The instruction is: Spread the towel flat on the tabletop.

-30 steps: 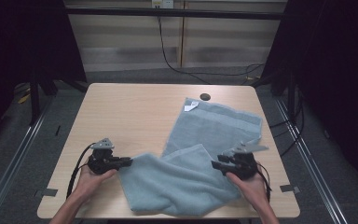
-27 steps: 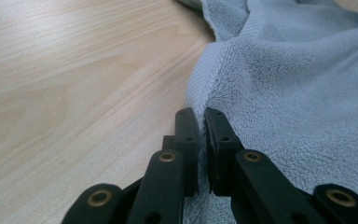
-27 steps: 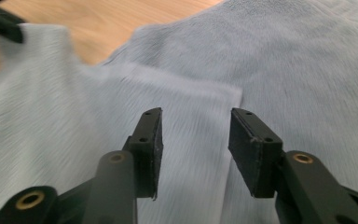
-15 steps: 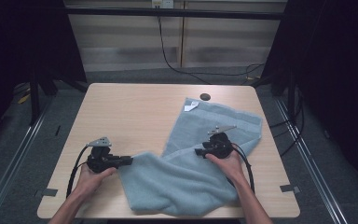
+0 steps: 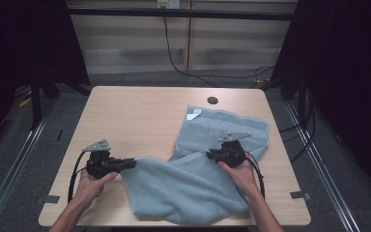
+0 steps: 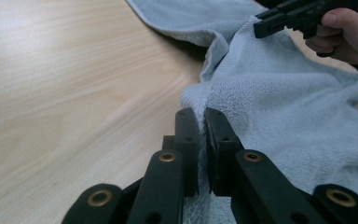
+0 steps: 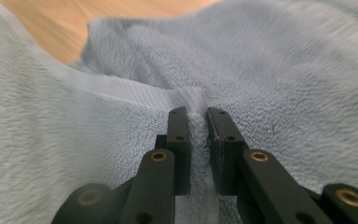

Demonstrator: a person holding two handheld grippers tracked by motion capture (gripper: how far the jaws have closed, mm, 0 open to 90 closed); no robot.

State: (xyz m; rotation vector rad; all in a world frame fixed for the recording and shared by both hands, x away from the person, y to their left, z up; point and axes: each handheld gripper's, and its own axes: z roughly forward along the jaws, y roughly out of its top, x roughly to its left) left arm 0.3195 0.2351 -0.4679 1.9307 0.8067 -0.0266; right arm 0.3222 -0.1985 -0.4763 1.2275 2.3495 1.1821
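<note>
- A pale blue-grey terry towel (image 5: 207, 164) lies across the right half of the desk (image 5: 135, 116), its looped pile soft and nubbly.
- The far part of the towel lies flat as a rough rectangle with a small white label (image 5: 193, 115) at its far left corner; the near part is folded over and bunched, with rounded, rumpled edges near the desk's front.
- The desk is a light wood-grain top with rounded corners and a dark round cable hole (image 5: 212, 100) near its far edge.
- The left gripper (image 5: 128, 163) is at the towel's near left corner; in the left gripper view its black, flat-faced fingers (image 6: 189, 140) are clenched on a thin fold of the cloth's edge (image 6: 200, 126).
- The right gripper (image 5: 211, 154) sits on the towel's middle, where the folded part meets the flat part; in the right gripper view its fingers (image 7: 179, 135) pinch a raised ridge of pile right beside a smooth woven band (image 7: 121, 93) that runs across the cloth.
- Both grippers are matt black with brass-coloured rivets along their linked bars, and each carries a grey three-cornered plate on top.
- In the left gripper view the right gripper (image 6: 265, 25) shows farther off, held by a hand (image 6: 349, 32) above the towel's upper fold.
</note>
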